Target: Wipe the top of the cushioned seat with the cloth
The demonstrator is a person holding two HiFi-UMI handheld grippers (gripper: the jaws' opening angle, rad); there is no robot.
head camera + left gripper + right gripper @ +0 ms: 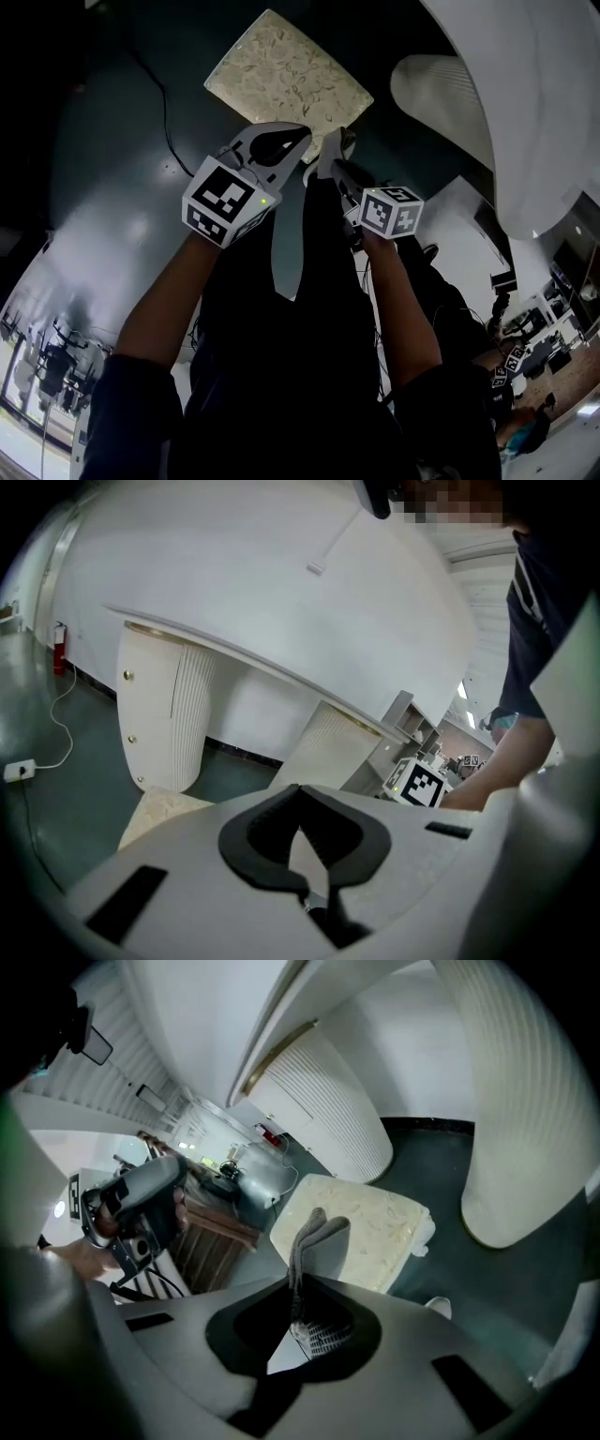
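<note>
The cushioned seat [286,75] is a cream, speckled square pad lying on the dark floor ahead of both grippers. My right gripper [336,141] is shut on a grey cloth [328,157], held just short of the seat's near corner. In the right gripper view the cloth [314,1239] sticks up out of the shut gripper [298,1309], with the seat [370,1227] behind it. My left gripper [298,133] hovers beside the right one at the seat's near edge, jaw tips together and nothing between them. In the left gripper view, only a corner of the seat [157,815] shows past this gripper [300,799].
A big white curved table top [525,84] on ribbed white pedestals [441,89] rises to the right of the seat. A thin cable [164,112] runs over the floor at the left, ending in a power strip [19,771]. A wooden crate [220,1237] stands off to one side.
</note>
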